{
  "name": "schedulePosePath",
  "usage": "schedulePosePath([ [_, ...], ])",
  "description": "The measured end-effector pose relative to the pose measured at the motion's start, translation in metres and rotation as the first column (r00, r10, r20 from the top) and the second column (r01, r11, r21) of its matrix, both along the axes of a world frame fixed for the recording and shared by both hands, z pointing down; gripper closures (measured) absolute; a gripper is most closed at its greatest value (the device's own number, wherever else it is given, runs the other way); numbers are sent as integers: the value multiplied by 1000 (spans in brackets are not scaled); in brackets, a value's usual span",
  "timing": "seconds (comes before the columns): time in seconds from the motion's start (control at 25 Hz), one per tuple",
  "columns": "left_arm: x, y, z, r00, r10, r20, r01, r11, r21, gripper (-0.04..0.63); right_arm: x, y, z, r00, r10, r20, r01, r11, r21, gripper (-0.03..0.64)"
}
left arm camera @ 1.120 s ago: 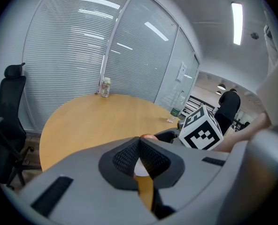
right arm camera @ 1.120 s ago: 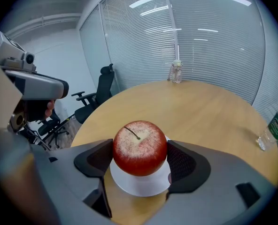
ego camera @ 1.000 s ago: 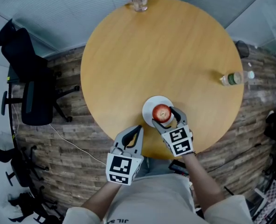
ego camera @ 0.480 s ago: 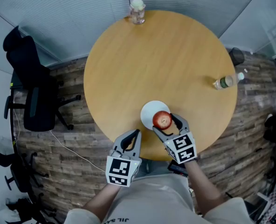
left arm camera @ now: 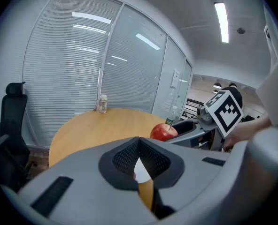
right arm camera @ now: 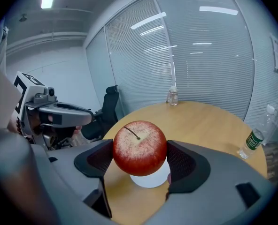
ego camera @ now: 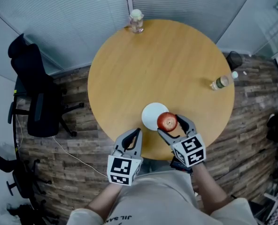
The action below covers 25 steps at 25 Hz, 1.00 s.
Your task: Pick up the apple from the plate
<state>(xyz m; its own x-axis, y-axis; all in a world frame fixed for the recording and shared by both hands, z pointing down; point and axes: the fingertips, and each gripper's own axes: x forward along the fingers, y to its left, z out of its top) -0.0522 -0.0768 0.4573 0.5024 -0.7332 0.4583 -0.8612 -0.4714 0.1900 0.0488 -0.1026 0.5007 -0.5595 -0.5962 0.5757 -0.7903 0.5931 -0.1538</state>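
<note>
Just over the right edge of the white plate (ego camera: 150, 116), the red apple (ego camera: 167, 122) sits squeezed stem-up between the jaws of the right gripper (ego camera: 168, 124), apparently lifted clear, while the left gripper (ego camera: 137, 133), jaws pressed together on nothing, hangs by the near rim of the round table (ego camera: 129, 74), farther off.

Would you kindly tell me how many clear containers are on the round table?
2. A green-labelled plastic bottle stands near the table's right edge; a small clear jar stands at its far edge, by the blinds. None looks hidden.
</note>
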Motion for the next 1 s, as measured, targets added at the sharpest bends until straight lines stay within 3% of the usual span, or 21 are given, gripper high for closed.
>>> schedulePosePath([
  [1.0, 5, 15, -24, 1000, 5, -13, -5, 998, 58, 594, 4, 15, -50, 998, 33, 62, -36, 998, 52, 244],
])
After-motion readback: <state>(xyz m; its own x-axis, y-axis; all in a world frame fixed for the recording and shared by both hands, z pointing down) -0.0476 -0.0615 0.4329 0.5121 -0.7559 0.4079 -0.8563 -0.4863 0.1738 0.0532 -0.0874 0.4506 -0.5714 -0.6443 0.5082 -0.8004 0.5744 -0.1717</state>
